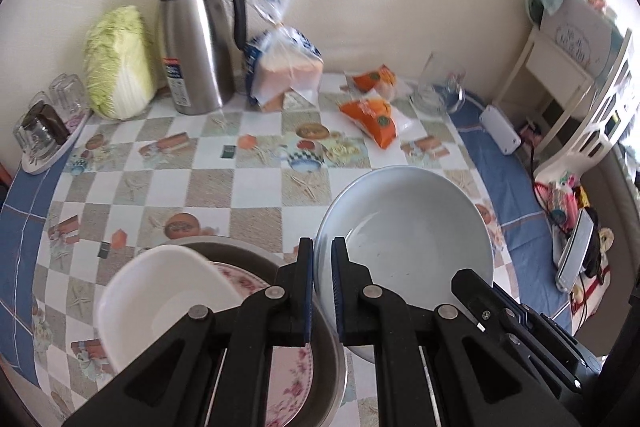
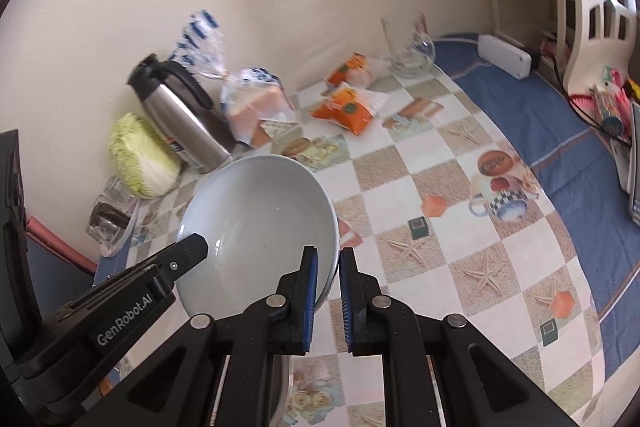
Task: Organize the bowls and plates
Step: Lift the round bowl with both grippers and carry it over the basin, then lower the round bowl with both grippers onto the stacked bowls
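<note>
Right now 2 grippers hold 1 pale blue bowl (image 1: 404, 227) up over the table (image 1: 248, 191). The left gripper (image 1: 322, 287) is clenched on the bowl's left rim, and the right gripper (image 2: 329, 291) is clenched on the rim on the other side. The bowl is tipped, with its open side facing the cameras.

Just to the left of the bowl, and lower, sits a metal basin (image 1: 328, 367). A flowered plate (image 1: 288, 379) lies inside it, and a white bowl (image 1: 160, 303) leans over its left edge. My guess is that the blue bowl should go onto that pile. If so, the pile lies to the left and toward the person, so the left hand is nearer to it.

The basin's rim is the edge to watch, and the white bowl already fills its left part. I think the blue bowl must come down flat or it may knock them.

Farther back there is lots of bare tablecloth. The steel jug (image 1: 196, 43), the cabbage (image 1: 118, 63), the bread bag (image 1: 284, 67) and the orange packets (image 1: 370, 115) stand well apart by the wall.
</note>
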